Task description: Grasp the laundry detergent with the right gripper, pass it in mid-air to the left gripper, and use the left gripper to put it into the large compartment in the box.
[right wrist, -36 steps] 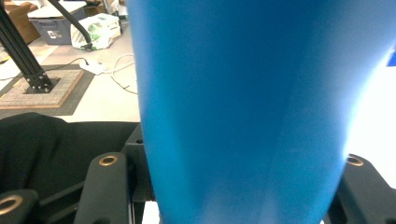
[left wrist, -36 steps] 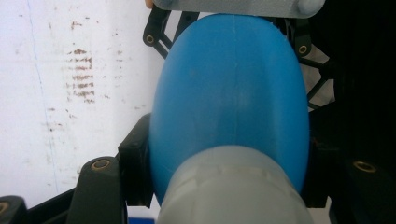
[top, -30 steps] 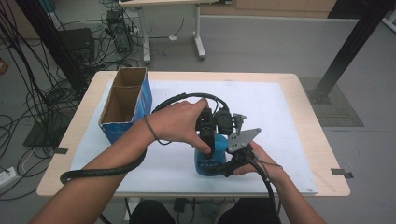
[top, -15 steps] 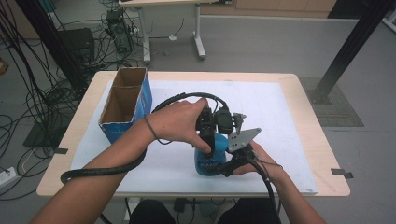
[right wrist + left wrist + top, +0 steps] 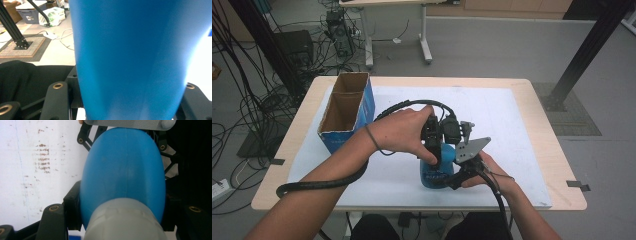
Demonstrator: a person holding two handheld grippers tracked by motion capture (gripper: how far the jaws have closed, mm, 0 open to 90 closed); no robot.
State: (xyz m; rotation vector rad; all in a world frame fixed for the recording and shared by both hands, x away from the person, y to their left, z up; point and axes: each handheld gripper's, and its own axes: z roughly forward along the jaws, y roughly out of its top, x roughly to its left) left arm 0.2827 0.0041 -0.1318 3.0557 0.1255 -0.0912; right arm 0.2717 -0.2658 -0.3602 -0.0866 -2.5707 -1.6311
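Left of everything sits the open cardboard box (image 5: 346, 111), and the blue bottle (image 5: 437, 170) stands upright on the white mat (image 5: 522, 130) a bit to the right of that box and nearer the person. Looks like a smooth plastic bottle with a grey cap (image 5: 125, 220), so I'd guess it's light, fairly stiff but with walls that give a little, and slick enough to twist out if you pinch it on the rounded shoulder. Best bet is one grip low on the body and one up at the cap end. The left gripper (image 5: 433, 145) comes down from above, jaws closed narrow across the top of the bottle, pads pressed on both sides. The right gripper (image 5: 458, 172), on the far side of the bottle from the box, is clamped on the lower body, which sits tight between its jaws in the right gripper view.
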